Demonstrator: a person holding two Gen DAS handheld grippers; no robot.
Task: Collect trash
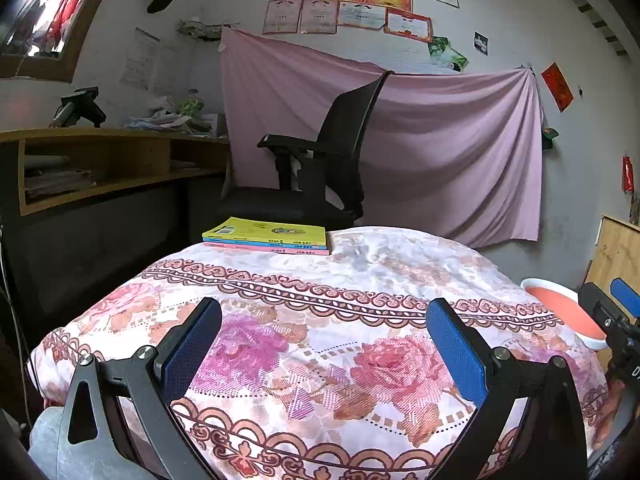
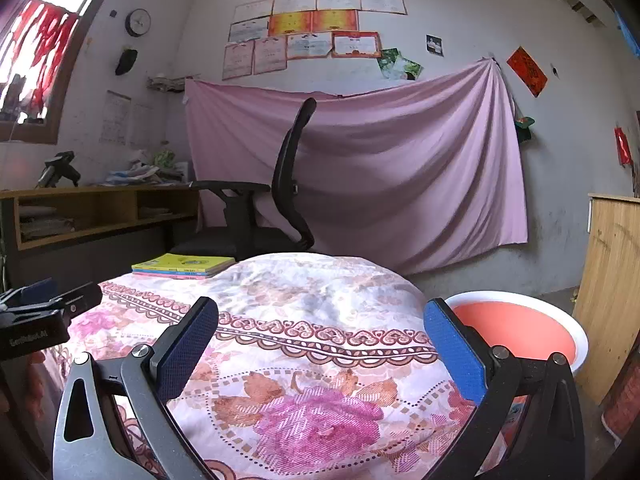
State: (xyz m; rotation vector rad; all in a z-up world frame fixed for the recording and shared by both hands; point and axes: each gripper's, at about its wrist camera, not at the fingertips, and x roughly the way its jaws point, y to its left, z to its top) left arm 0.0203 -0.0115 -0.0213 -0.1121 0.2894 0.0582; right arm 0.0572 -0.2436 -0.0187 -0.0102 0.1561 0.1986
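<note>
floral pink-white quilt [image 1: 320,340] | yellow-blue-pink books [image 1: 266,236] | orange-white basin [image 2: 516,330] | blue fingers [image 1: 456,350]

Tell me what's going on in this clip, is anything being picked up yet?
Not yet. A person holds both grippers open and empty over a floral cloth covering a table. The left gripper and right gripper grip nothing. A stack of books lies at the far edge, and an orange basin with a white rim sits off the right side. No loose trash shows on the cloth in either view.
</note>
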